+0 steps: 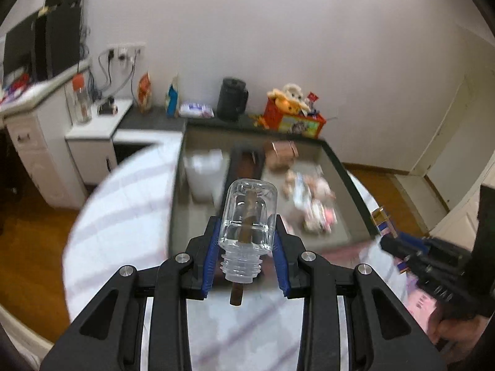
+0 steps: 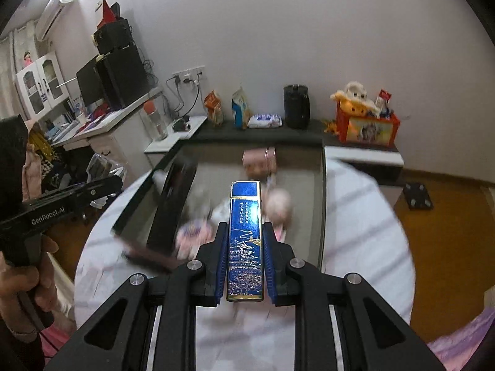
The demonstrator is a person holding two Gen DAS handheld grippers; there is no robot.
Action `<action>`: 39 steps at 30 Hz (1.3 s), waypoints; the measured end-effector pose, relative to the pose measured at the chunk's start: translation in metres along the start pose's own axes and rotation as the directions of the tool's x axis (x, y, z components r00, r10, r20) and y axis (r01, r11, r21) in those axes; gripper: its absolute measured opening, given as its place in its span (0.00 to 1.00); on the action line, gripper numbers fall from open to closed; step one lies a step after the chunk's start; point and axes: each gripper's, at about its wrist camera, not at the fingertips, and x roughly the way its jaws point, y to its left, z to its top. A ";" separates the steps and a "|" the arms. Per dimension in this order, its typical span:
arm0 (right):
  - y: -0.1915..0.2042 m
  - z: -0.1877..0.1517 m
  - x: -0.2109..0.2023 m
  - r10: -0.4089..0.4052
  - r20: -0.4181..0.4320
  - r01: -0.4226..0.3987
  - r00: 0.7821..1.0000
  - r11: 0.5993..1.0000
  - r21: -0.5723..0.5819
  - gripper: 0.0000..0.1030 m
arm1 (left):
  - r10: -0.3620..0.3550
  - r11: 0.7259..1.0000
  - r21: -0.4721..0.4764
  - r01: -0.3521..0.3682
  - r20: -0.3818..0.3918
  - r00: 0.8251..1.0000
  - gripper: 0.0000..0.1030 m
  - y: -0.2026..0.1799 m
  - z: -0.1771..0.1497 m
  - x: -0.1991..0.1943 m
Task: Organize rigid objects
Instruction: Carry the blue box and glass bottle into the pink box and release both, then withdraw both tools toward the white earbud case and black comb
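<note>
Left gripper (image 1: 246,247) clamps a clear glass bottle (image 1: 249,216) between its blue pads (image 1: 211,259): long axis runs away from the camera, base toward 12 o'clock, threaded neck toward 6, a brown stick (image 1: 244,232) inside poking out of the mouth. It hangs above the near edge of the grey tray (image 1: 346,182) on the round table (image 1: 123,210). Right gripper (image 2: 246,247) grips a flat blue box (image 2: 246,241) by its long sides, long axis 6 to 12 o'clock, far end over the tray, printed face up. Blurred pink items (image 2: 278,204) lie in the tray beyond.
</note>
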 end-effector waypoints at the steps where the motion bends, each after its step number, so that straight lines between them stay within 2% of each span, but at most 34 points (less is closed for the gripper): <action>1: -0.002 0.009 0.007 0.000 -0.002 0.000 1.000 1.000 -0.002 0.20 | 0.001 1.000 0.004 -0.001 0.001 1.000 0.31 0.003 0.010 0.005; 4: -0.008 0.040 0.039 -0.012 -0.025 0.012 1.000 1.000 -0.002 0.20 | 0.009 1.000 0.018 -0.009 -0.014 1.000 0.31 0.012 0.043 0.029; 9: -0.025 0.059 0.085 -0.044 -0.093 0.045 0.995 0.999 0.016 0.20 | 0.008 0.999 0.033 -0.005 -0.086 0.996 0.31 0.026 0.085 0.089; 15: -0.039 0.062 0.131 -0.076 -0.181 0.082 0.981 0.996 0.024 0.20 | 0.005 0.999 0.045 0.004 -0.187 0.982 0.31 0.031 0.102 0.149; 18: -0.041 0.058 0.138 -0.094 -0.194 0.100 0.977 0.995 0.020 0.22 | 0.028 0.998 0.065 -0.015 -0.220 0.975 0.33 0.030 0.104 0.167; 19: -0.041 0.057 0.138 -0.098 -0.191 0.104 0.977 0.994 0.024 0.32 | 0.039 0.997 0.069 -0.024 -0.229 0.973 0.41 0.030 0.103 0.171; 20: -0.041 0.057 0.136 -0.100 -0.186 0.107 0.977 0.994 0.028 0.54 | 0.056 0.996 0.074 -0.039 -0.232 0.971 0.51 0.029 0.102 0.172; 21: -0.040 0.056 0.133 -0.111 -0.177 0.118 0.978 0.993 0.027 0.66 | 0.073 0.995 0.079 -0.056 -0.225 0.972 0.76 0.029 0.102 0.171; 22: -0.040 0.057 0.131 -0.120 -0.169 0.126 0.978 0.992 0.022 0.81 | 0.070 0.995 0.079 -0.054 -0.214 0.974 0.84 0.029 0.101 0.170; 23: -0.037 0.056 0.125 -0.126 -0.150 0.130 0.981 0.991 0.014 0.81 | 0.049 0.997 0.076 -0.034 -0.209 0.977 0.88 0.028 0.100 0.166; 25: -0.033 0.055 0.120 -0.117 -0.146 0.120 0.982 0.993 0.010 0.81 | 0.080 0.992 0.107 -0.060 -0.190 0.979 0.97 0.022 0.098 0.160; 27: -0.028 0.053 0.109 -0.122 -0.133 0.125 0.984 0.992 0.009 0.81 | 0.126 0.983 0.154 -0.102 -0.156 0.980 0.99 0.014 0.094 0.149; 31: -0.021 0.049 0.085 -0.134 -0.092 0.136 0.987 0.990 0.023 0.84 | 0.135 0.979 0.170 -0.113 -0.128 0.983 1.00 0.005 0.088 0.125; 39: 0.014 0.031 0.022 -0.096 -0.008 0.096 0.995 0.995 0.020 0.84 | 0.146 0.976 0.166 -0.139 -0.036 0.989 1.00 -0.014 0.063 0.056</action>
